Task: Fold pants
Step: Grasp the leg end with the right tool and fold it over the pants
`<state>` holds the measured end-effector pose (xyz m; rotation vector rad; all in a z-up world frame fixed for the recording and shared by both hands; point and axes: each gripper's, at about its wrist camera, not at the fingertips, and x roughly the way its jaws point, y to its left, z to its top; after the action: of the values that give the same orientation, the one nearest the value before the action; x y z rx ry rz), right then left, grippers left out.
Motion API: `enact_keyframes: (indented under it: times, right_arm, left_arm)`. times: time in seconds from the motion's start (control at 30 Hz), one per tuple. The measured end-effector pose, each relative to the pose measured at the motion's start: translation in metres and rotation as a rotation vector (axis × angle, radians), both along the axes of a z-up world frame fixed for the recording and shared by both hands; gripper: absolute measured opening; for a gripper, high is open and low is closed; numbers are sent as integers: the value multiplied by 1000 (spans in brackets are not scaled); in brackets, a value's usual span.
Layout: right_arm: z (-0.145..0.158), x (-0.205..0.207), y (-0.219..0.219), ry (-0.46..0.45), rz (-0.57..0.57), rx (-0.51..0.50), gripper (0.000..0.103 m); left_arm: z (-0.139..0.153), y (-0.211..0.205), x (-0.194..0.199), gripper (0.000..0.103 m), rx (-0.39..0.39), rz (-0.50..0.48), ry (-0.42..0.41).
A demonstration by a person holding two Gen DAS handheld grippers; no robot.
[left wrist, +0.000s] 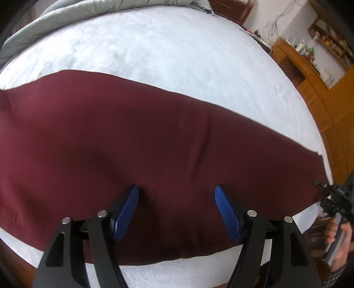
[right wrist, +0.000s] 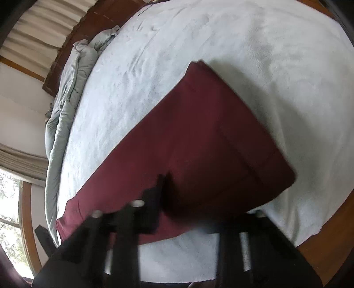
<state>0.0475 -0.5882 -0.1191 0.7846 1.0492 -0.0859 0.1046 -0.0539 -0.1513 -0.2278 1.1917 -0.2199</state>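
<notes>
**Pants on the bed**

Pants [left wrist: 154,137] lie flat on the white bed [left wrist: 177,48], a grey quilt [left wrist: 66,17] bunched behind. Left tongs [left wrist: 177,195] spread wide above the cloth, holding nothing. Right tongs [right wrist: 199,199] are blurred; I cannot tell their state.

Your pants [left wrist: 154,137] lie flat across the near part of the bed [left wrist: 154,44], running left to right, one end near the bed's right edge. Behind them, along the far side, sits a bunched duvet [left wrist: 66,15]. Your left gripper [left wrist: 177,192] hangs over the pants' near edge; a dresser [left wrist: 294,64] stands right of the bed.
</notes>
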Motion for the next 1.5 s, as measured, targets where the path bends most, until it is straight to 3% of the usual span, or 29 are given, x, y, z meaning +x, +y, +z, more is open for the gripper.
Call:
enact_keyframes:
  times: [0.07, 0.23, 0.3, 0.33, 0.53, 0.8, 1.0, 1.13, 1.23, 1.4, 1.5]
  right_arm:
    - [13, 1, 5, -31, 10, -18, 16]
    - [55, 16, 44, -80, 84, -187, 16]
    - [70, 21, 62, -107, 111, -226, 15]
    - [76, 24, 71, -123, 128, -239, 15]
    - [110, 36, 134, -209, 280, -271, 15]
    - [116, 53, 203, -243, 411, -216, 15]
    - [114, 68, 259, -254, 504, -180, 15]
    - [99, 76, 301, -235, 576, -165, 15]
    - [84, 79, 331, -215, 628, -189, 15]
    - [56, 77, 370, -158, 717, -287, 16]
    - [42, 77, 375, -106, 743, -284, 24]
  left_arm:
    - [6, 7, -3, 72, -6, 25, 0]
    - [15, 29, -19, 72, 163, 74, -62]
    - [5, 42, -18, 72, 176, 98, -26]
    - [-4, 50, -15, 72, 149, 105, 20]
    - [1, 70, -14, 72, 13, 151, 28]
    - [4, 89, -20, 72, -65, 200, 47]
    - [7, 99, -22, 72, -172, 233, 62]
    - [8, 114, -27, 72, -265, 271, 71]
    - [10, 118, -27, 72, -294, 288, 74]
    - [5, 129, -30, 72, -338, 295, 87]
    - [-1, 126, -23, 72, -382, 293, 114]
